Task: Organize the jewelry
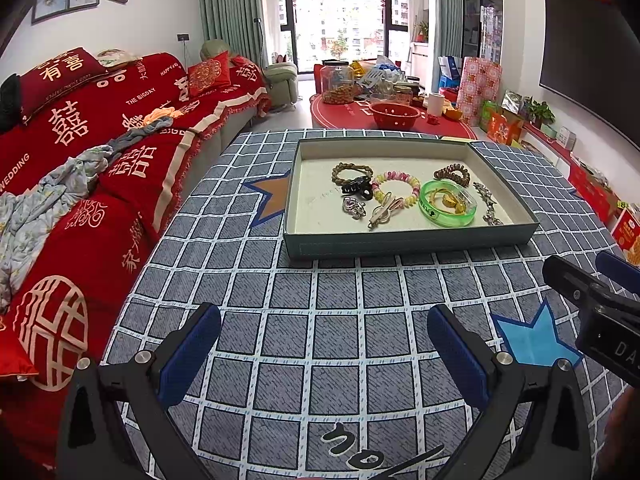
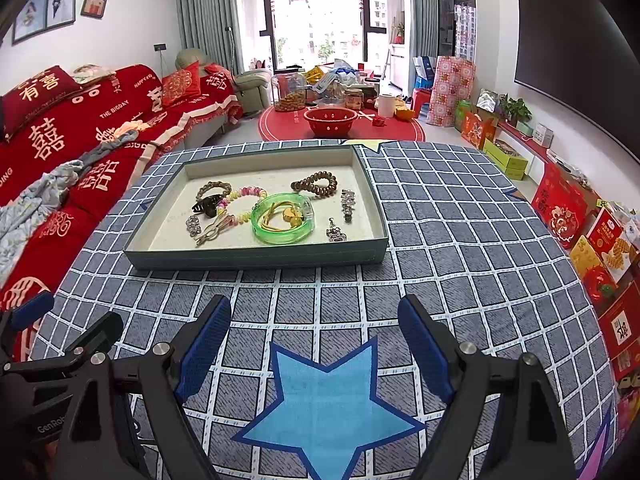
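A shallow grey-green box [image 1: 408, 246] [image 2: 256, 258] sits on the checked tablecloth. In it lie a green bangle [image 1: 448, 203] [image 2: 283, 219] with gold pieces inside, a pink-yellow bead bracelet [image 1: 397, 188] [image 2: 244, 200], a brown braided band [image 1: 352, 172] [image 2: 213, 189], a brown coil tie [image 1: 453, 174] [image 2: 315, 184], a black claw clip [image 1: 357, 187] [image 2: 207, 205] and silver clips [image 1: 354, 207] [image 2: 347, 200]. My left gripper [image 1: 324, 344] is open and empty, short of the box. My right gripper [image 2: 316, 336] is open and empty over a blue star [image 2: 328, 396].
A red-covered sofa [image 1: 92, 140] runs along the table's left side. A low red table with jars and a red bowl [image 1: 394, 114] stands beyond. Gift boxes [image 2: 568, 208] line the right wall under a TV. The right gripper's body [image 1: 600, 312] shows in the left wrist view.
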The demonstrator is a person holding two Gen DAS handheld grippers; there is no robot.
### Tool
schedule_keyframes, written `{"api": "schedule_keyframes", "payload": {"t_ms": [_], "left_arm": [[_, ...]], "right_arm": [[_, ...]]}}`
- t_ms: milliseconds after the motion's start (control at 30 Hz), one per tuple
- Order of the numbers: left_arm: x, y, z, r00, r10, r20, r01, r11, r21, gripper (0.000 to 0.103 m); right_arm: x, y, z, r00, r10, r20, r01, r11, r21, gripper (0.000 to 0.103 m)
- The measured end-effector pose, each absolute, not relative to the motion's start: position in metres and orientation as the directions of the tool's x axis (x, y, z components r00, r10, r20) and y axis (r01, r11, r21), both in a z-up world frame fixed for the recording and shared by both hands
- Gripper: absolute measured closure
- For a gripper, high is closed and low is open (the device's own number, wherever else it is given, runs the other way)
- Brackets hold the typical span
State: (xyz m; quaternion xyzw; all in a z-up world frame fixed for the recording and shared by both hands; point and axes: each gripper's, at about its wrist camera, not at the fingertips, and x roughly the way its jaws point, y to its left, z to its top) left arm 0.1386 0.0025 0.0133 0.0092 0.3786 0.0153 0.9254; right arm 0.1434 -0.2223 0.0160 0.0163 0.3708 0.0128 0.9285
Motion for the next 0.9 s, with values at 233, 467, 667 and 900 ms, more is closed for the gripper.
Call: {"api": "schedule_keyframes", "payload": {"t_ms": [233, 467, 667, 900], "left_arm": [[0.1386, 0.0024, 0.0133, 0.713, 0.035, -0.701, -0.021, 0.999, 0.029, 0.0], [0.1384, 0.0024, 0.0132, 0.712, 0.038, -0.701, -0.023, 0.999, 0.031, 0.0], [0.1368, 0.0063, 0.013, 0.715, 0.032, -0.698, -0.026, 0.999, 0.019, 0.0], [0.1364, 0.0051, 0.0131, 0.715, 0.031, -0.698, -0.016, 0.999, 0.027, 0.0]], "right_arm": [[0.1432, -0.2223, 0.0161, 0.725, 0.036, -0.687, -0.011, 0.999, 0.041, 0.016], [0.1437, -0.2198, 0.016, 0.725, 0.037, -0.687, -0.011, 0.999, 0.041, 0.016], [0.1436, -0.2202, 0.016, 0.725, 0.037, -0.688, -0.012, 0.999, 0.041, 0.016], [0.1434, -0.2201, 0.0161, 0.725, 0.038, -0.688, -0.01, 0.999, 0.045, 0.016]]}}
